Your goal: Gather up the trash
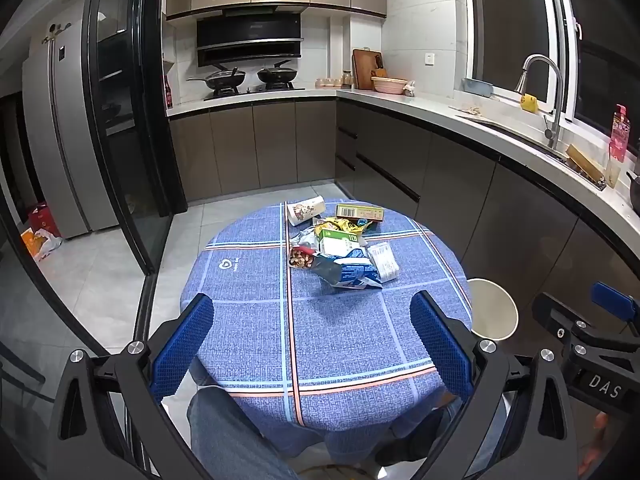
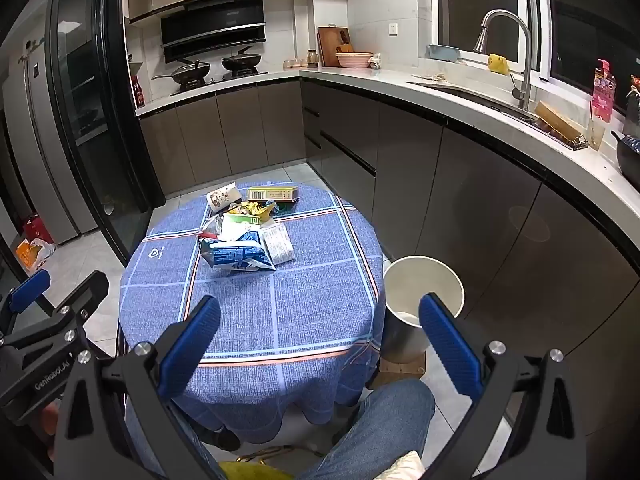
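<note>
A pile of trash lies on the far half of a round table with a blue checked cloth [image 1: 248, 320] [image 2: 320, 320]. It holds a paper cup on its side [image 1: 305, 210] [image 2: 222, 197], a flat box [image 1: 359, 212] [image 2: 273, 193], a blue snack bag [image 1: 352, 272] [image 2: 238, 255], a white packet [image 1: 383, 261] [image 2: 278, 243], a green-white carton [image 1: 338, 238] and yellow wrappers [image 1: 340, 225]. A white bin [image 1: 493, 309] [image 2: 423, 287] stands on the floor right of the table. My left gripper [image 1: 314, 336] and right gripper [image 2: 320, 338] are open and empty over the near edge.
Grey kitchen cabinets and a white counter with a sink and tap [image 2: 508, 52] run along the back and right. A fridge [image 1: 60, 140] and a glass door frame [image 1: 120, 120] stand at left. The person's legs in jeans [image 2: 380, 424] are under the table.
</note>
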The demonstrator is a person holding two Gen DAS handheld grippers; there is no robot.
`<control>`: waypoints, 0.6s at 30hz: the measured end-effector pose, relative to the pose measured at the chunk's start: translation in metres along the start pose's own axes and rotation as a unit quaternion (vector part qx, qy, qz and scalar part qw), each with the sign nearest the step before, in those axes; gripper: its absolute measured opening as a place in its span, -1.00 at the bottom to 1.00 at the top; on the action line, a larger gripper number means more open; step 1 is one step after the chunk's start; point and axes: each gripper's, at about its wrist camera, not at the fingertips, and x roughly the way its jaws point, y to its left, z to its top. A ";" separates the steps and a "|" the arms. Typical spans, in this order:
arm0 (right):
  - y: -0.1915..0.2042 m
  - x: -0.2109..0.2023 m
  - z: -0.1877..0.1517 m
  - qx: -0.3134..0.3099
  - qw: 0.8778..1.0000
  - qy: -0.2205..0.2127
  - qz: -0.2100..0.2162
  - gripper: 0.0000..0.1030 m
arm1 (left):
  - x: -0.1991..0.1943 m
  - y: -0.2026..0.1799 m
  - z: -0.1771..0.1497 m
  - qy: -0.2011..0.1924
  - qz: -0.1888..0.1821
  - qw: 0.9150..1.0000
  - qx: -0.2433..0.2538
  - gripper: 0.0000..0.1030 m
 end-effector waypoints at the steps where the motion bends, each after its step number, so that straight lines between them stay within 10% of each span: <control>1: 0.000 0.000 0.000 0.000 1.000 0.000 0.000 0.94 | 0.000 0.000 0.000 -0.002 0.000 1.000 0.000 0.84; 18: -0.005 -0.004 0.001 0.003 1.000 -0.004 0.002 0.94 | -0.009 -0.009 0.005 -0.003 -0.001 1.000 0.002 0.84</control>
